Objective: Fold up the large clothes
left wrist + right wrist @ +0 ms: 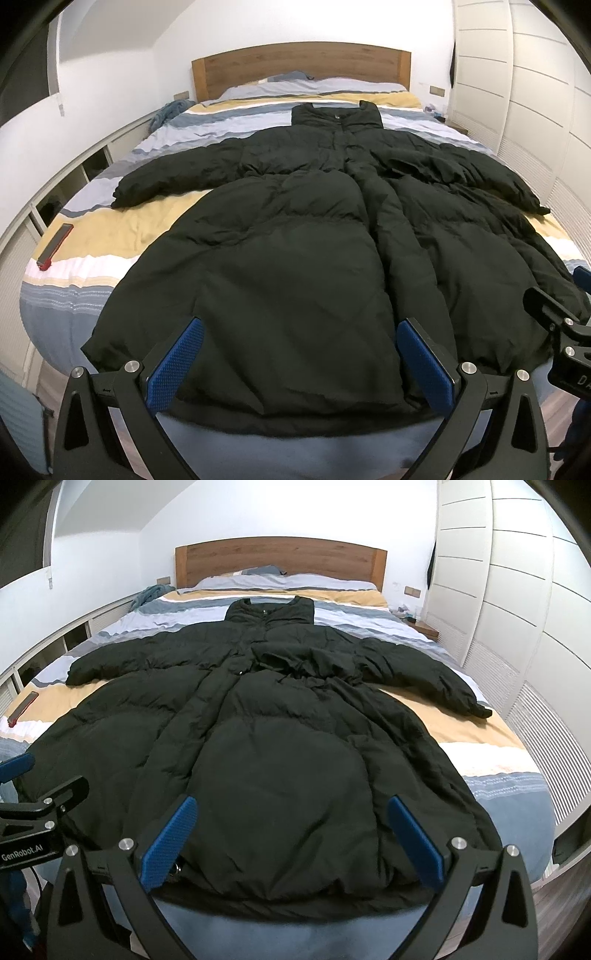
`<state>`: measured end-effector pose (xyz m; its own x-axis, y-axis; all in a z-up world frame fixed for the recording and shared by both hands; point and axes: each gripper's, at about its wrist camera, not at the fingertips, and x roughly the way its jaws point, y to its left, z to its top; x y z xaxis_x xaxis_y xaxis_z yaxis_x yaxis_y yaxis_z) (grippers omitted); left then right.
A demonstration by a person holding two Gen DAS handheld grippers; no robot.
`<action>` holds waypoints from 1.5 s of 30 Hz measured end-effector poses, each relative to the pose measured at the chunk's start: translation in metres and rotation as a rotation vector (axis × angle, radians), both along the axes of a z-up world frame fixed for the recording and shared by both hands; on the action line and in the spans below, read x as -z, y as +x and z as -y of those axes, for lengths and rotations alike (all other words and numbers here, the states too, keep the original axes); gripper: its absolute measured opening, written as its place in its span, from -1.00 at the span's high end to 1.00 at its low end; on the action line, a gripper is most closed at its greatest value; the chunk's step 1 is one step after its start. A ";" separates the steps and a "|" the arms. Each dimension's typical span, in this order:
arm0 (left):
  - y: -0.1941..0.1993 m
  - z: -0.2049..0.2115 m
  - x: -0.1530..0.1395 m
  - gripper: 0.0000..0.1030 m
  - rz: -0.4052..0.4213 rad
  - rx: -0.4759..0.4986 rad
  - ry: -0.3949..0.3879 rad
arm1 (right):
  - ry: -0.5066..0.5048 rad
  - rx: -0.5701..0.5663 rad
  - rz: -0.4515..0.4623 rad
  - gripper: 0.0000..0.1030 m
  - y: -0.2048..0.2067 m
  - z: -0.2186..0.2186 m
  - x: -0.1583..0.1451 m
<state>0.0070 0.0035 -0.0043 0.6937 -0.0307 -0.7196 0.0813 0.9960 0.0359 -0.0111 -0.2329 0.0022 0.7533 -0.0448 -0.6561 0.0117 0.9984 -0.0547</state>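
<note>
On the striped bed (110, 221), a long black puffer coat (295, 240) lies spread face up, collar toward the wooden headboard (299, 64), hem at the foot edge nearest the cameras.

Left to right:
- A slim red-edged object (55, 247), too small to identify, rests on the bedding well apart from the coat.
- The left sleeve (177, 177) extends outward, flat on the cover.
- The left hand-held gripper (299, 365) hovers over the left half of the hem, fingers spread wide, gripping nothing.
- The right hand-held gripper (291, 845) hovers over the right half of the hem, likewise spread and empty.
- The right sleeve (424, 679) extends toward the wardrobe (517, 609).

Step in hand, as judged: preparation is complete and no fold has been made; both tools are positioned for the first grasp.

The next move probably calls for each tool to descend and pinch the hem or a side edge. The padded fabric is bulky and slippery, so a deep bite is advisable. Sleeves should be folded inward across the body before the hem is carried toward the collar.
</note>
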 end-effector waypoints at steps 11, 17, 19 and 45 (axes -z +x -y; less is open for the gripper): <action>0.010 0.003 -0.002 -0.98 -0.036 0.072 -0.072 | 0.000 -0.030 -0.006 -1.00 0.013 -0.009 -0.008; 0.019 -0.007 -0.011 -0.98 -0.004 0.027 -0.091 | -0.007 -0.036 -0.018 -1.00 0.025 -0.009 -0.014; 0.024 -0.011 -0.016 -0.98 0.003 0.024 -0.096 | 0.006 -0.034 -0.015 -1.00 0.031 -0.007 -0.020; 0.171 -0.091 -0.129 -0.99 0.181 -0.176 -0.003 | 0.222 0.241 0.144 -1.00 0.218 0.147 -0.110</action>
